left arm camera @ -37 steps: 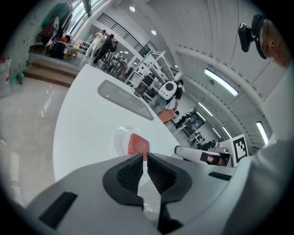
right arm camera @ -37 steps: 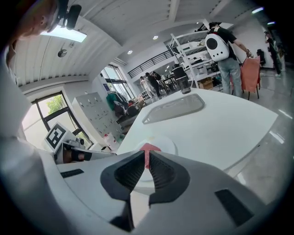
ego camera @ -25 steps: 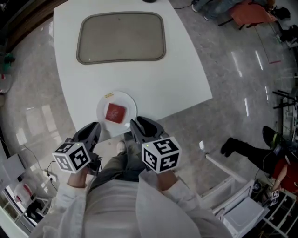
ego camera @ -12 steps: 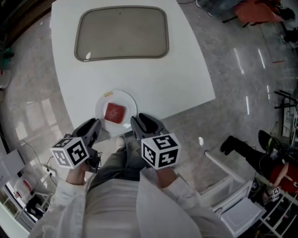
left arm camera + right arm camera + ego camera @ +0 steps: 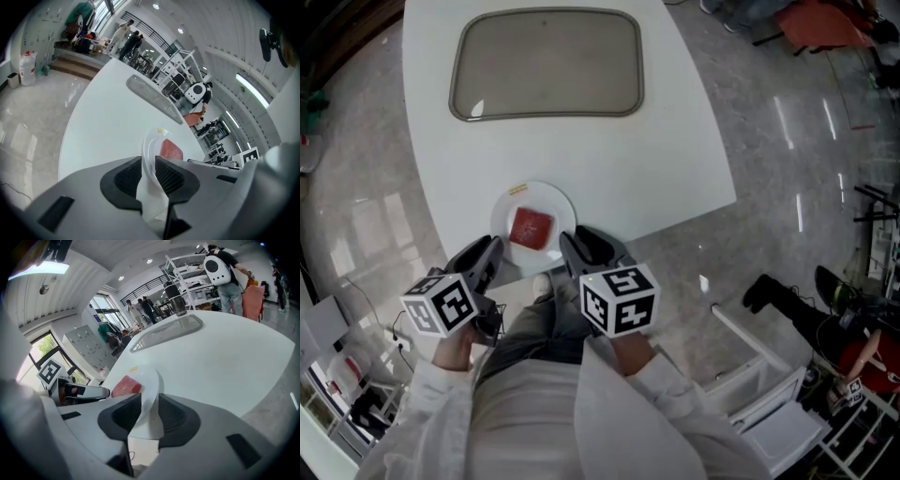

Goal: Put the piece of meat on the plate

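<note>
Red piece of meat [image 5: 532, 227] lying flat on the white plate [image 5: 508, 208], close to the table's [image 5: 675, 141] near edge. Jaws of the left gripper [image 5: 491, 249] narrowed onto the plate's left rim, those of the right gripper [image 5: 569, 242] onto its right rim: likely a two-sided hold for steadying or shifting the plate.

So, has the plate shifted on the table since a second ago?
No. The plate keeps its place by the table's near edge, below the tray.

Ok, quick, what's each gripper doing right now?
Left gripper: closed on the rim of the plate.
Right gripper: closed on the plate's other side; the piece of meat lies on it.
</note>
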`<state>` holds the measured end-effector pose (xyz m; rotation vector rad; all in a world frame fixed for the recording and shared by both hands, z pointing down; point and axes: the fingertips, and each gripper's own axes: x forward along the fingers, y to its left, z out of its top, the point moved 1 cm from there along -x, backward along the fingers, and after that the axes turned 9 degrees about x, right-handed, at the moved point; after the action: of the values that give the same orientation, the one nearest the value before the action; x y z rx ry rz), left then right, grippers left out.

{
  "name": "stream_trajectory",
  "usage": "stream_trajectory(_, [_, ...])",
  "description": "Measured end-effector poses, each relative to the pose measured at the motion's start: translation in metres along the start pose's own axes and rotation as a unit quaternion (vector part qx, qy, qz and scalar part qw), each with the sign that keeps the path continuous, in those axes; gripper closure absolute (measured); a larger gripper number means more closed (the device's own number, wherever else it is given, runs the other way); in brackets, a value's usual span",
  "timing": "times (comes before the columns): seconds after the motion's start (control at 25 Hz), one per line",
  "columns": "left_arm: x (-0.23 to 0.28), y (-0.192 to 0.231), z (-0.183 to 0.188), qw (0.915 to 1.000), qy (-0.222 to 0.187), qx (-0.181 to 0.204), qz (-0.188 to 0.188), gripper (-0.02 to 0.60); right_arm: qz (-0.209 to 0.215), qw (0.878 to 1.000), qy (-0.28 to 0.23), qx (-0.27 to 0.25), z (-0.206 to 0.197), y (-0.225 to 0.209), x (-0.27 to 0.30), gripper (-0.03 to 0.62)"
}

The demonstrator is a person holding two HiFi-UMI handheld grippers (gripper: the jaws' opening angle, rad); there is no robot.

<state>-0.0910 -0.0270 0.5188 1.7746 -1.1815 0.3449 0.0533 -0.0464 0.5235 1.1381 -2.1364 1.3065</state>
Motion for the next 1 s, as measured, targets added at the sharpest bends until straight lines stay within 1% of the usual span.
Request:
stream_trajectory(0.2, [0.0028,-0.0008,0.0004,0.9999,0.007,0.008,0.003,0.502,-0.023,0.999,0.006,-0.022,-0.0006,-0.0016,0.0012,0.493])
stream_trajectory(0.4, [0.0047,-0.0005,0.0025,0.9999,0.008,0.007,0.003,0.502,-0.026,0.999,0.007,-0.020,0.0019,-0.0029,0.0022,0.493])
stream_trajectory(0.64, [0.0047,0.0002,0.0020,0.9998,0.017,0.006,0.000,0.512,-0.033,0.999,0.003,-0.032,0.0014,-0.0021,0.0016,0.494])
stream_trajectory(0.84, [0.0052,0.0001,0.0018,0.9995,0.025,0.021,0.000,0.515,-0.040,0.998,0.016,-0.041,0.0022,-0.0021,0.0022,0.496])
stream_trajectory(1.0, [0.0055,-0.0008,0.0006,0.9992,0.034,0.022,0.005,0.515,-0.035,0.999,0.018,-0.036,0.0037,-0.0026,0.0011,0.500])
